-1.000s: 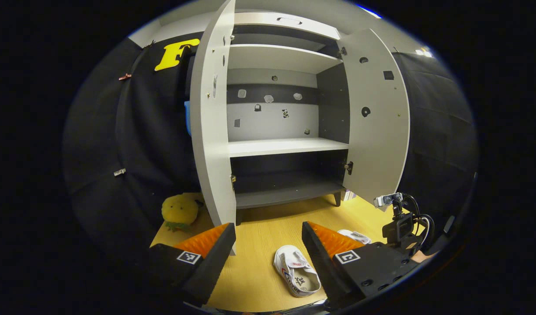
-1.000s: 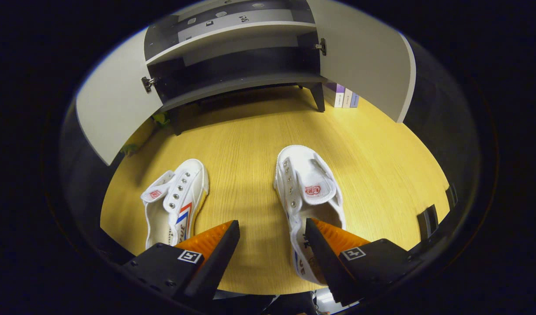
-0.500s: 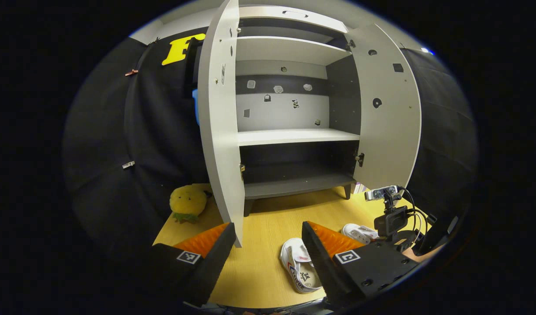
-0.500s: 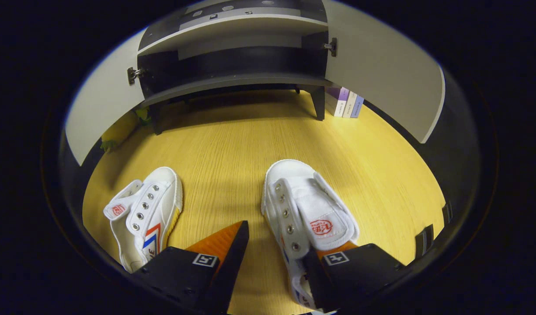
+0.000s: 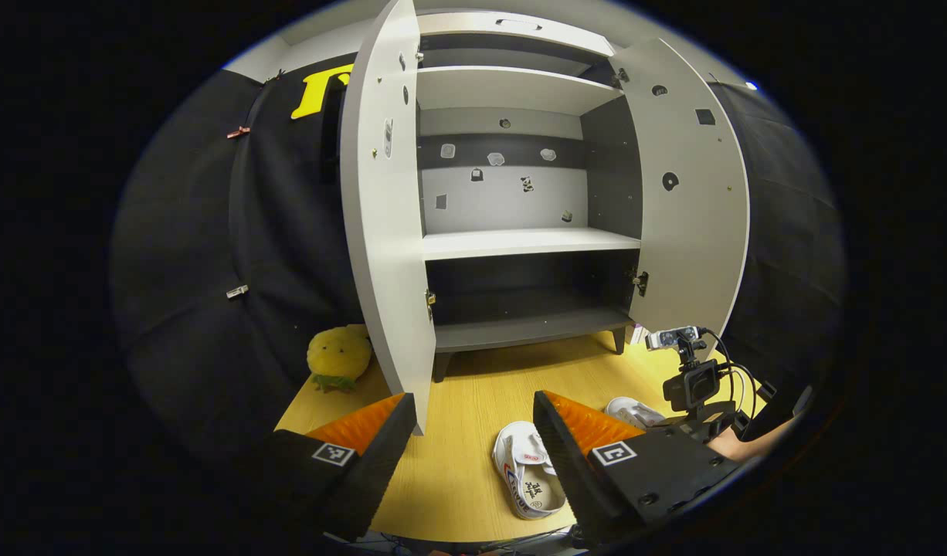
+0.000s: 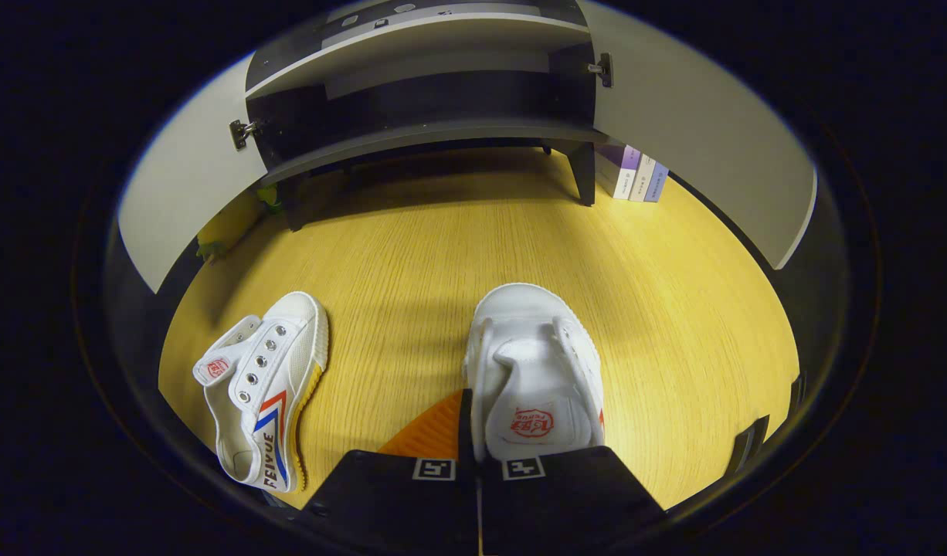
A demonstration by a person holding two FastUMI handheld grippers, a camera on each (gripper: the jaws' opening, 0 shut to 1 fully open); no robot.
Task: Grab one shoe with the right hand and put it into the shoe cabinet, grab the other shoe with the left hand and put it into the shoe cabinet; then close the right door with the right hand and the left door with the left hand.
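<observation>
In the right gripper view my right gripper [image 6: 473, 436] is shut on the near side wall of a white canvas shoe [image 6: 531, 363] that rests on the wooden floor [image 6: 674, 309], toe toward the cabinet [image 6: 419, 139]. The second white shoe [image 6: 265, 394], with red and blue stripes, lies to its left, untouched. In the left gripper view my left gripper [image 5: 473, 421] hangs open above the floor with nothing between its fingers; the striped shoe [image 5: 529, 479] lies just beyond it. The cabinet stands with its left door [image 5: 385, 232] and right door [image 5: 690, 201] open and its bottom shelf [image 5: 527, 328] bare.
A yellow plush toy [image 5: 338, 359] sits on the floor left of the cabinet, behind the left door. Several books [image 6: 636, 174] stand by the cabinet's right leg. The right gripper's camera rig [image 5: 690, 382] and a hand [image 5: 740, 444] are at the right.
My right gripper came down over the right shoe and its fingers shut on the shoe's side. My left gripper stayed open and barely shifted.
</observation>
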